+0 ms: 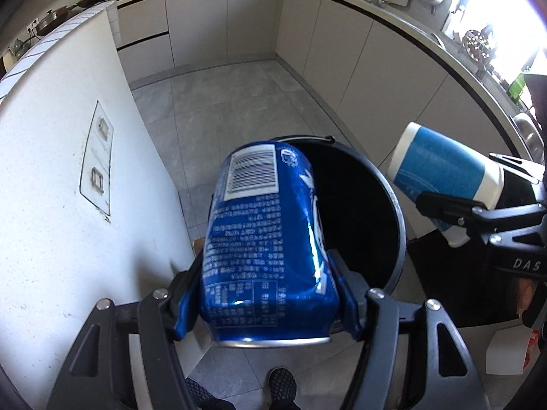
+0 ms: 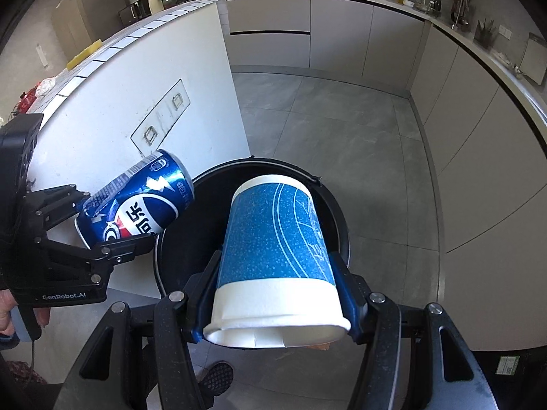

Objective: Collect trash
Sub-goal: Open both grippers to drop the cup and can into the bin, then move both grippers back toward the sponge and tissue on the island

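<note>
My left gripper is shut on a dented blue soda can, which points down and forward over the near left rim of a round black trash bin. The right wrist view shows the same can and left gripper at the left of the bin. My right gripper is shut on a blue and white paper cup, held bottom-forward with its open mouth toward the camera, above the bin's dark opening. In the left wrist view the cup hangs at the bin's right side.
A white tiled-top counter wall stands right beside the bin on the left. Grey cabinets run along the back and right, with grey tile floor between. A person's dark shoes are below the grippers. A white box lies at lower right.
</note>
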Action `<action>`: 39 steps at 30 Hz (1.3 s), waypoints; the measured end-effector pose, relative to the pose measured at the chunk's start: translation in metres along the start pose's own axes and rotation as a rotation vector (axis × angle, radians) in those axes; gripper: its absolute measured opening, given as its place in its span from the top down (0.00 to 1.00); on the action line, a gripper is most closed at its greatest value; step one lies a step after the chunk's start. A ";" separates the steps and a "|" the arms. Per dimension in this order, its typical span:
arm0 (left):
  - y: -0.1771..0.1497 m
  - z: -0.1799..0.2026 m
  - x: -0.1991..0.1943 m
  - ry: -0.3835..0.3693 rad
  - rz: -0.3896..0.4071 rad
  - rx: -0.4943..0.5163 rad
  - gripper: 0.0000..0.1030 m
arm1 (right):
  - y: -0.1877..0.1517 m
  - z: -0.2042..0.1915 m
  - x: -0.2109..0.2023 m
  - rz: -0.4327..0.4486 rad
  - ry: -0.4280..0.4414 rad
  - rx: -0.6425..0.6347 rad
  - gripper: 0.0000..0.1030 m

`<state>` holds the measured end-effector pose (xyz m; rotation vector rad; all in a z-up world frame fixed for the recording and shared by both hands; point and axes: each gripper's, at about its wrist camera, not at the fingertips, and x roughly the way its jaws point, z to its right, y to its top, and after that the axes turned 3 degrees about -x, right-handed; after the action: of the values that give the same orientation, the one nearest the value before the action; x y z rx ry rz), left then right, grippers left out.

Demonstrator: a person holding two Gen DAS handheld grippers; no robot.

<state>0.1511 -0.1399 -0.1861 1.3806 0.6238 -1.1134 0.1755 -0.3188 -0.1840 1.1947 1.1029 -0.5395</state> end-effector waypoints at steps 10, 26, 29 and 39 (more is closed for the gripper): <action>-0.005 -0.020 0.013 0.063 0.013 -0.063 0.00 | -0.018 0.023 0.036 -0.052 -0.045 0.040 0.00; -0.004 -0.015 -0.020 0.096 0.079 -0.068 0.00 | -0.012 0.028 -0.014 0.040 -0.112 0.050 0.00; -0.002 -0.014 -0.035 0.096 0.099 -0.069 0.00 | -0.010 0.027 -0.029 0.062 -0.122 0.046 0.00; 0.005 -0.009 -0.107 0.104 0.221 -0.061 0.00 | 0.009 0.005 -0.102 0.194 -0.130 0.055 0.00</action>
<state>0.1151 -0.1060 -0.0901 1.4238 0.5596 -0.8442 0.1425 -0.3412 -0.0901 1.2804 0.8560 -0.4921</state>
